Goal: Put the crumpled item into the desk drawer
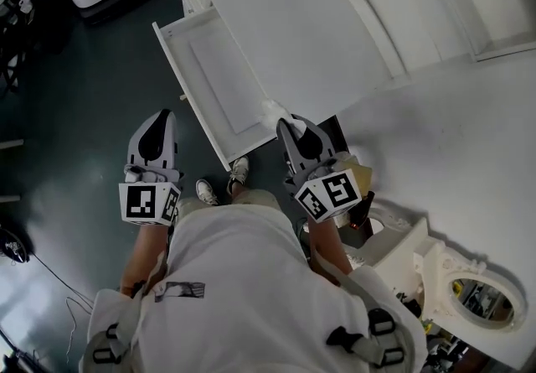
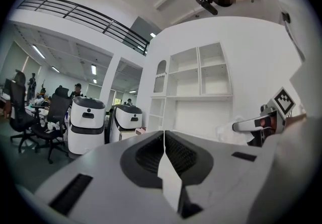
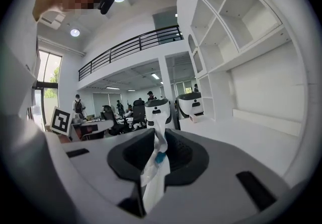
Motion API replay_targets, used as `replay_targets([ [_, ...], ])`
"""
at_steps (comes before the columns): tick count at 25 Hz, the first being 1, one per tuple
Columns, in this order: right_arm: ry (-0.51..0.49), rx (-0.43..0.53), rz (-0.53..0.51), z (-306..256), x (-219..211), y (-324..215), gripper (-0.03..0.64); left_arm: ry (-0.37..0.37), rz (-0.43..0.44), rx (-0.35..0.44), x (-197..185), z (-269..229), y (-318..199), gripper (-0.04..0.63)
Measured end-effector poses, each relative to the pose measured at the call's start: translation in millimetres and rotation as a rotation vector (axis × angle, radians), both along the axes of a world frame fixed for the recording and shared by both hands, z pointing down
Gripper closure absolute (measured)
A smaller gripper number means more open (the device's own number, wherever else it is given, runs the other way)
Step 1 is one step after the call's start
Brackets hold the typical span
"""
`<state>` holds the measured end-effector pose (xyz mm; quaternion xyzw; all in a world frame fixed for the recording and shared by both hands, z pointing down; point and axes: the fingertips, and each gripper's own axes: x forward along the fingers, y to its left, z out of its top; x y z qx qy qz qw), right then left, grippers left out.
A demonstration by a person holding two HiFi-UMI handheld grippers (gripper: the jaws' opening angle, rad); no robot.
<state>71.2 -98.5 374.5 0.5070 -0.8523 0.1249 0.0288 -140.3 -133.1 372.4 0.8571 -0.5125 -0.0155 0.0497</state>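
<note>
Between the jaws of the right hand-held gripper [image 3: 160, 140] sits the crumpled item [image 3: 153, 180], pinched tight. The open drawer [image 1: 219, 82] lies just ahead and to its left, with the long side running away from it. The left hand-held gripper [image 2: 164, 140] is closed on nothing and farther off, so the right one looks best placed to drop it in.
</note>
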Motion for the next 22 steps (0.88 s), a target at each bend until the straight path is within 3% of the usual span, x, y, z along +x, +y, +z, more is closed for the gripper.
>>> replay_targets([
  [9,-0.050,-0.026,-0.079,14.3,14.0,-53.4,0.545,-0.039,-0.091,0.019,15.0,-14.7,-35.0,0.574],
  [17,-0.050,-0.143,-0.173,74.7,-1.3,-85.3,0.545,-0.053,-0.178,-0.020,6.0,-1.2,-33.6,0.574],
  [22,-0.053,-0.223,-0.179,121.1,-4.4,-102.5,0.545,-0.068,-0.210,-0.046,2.2,11.0,-28.1,0.574],
])
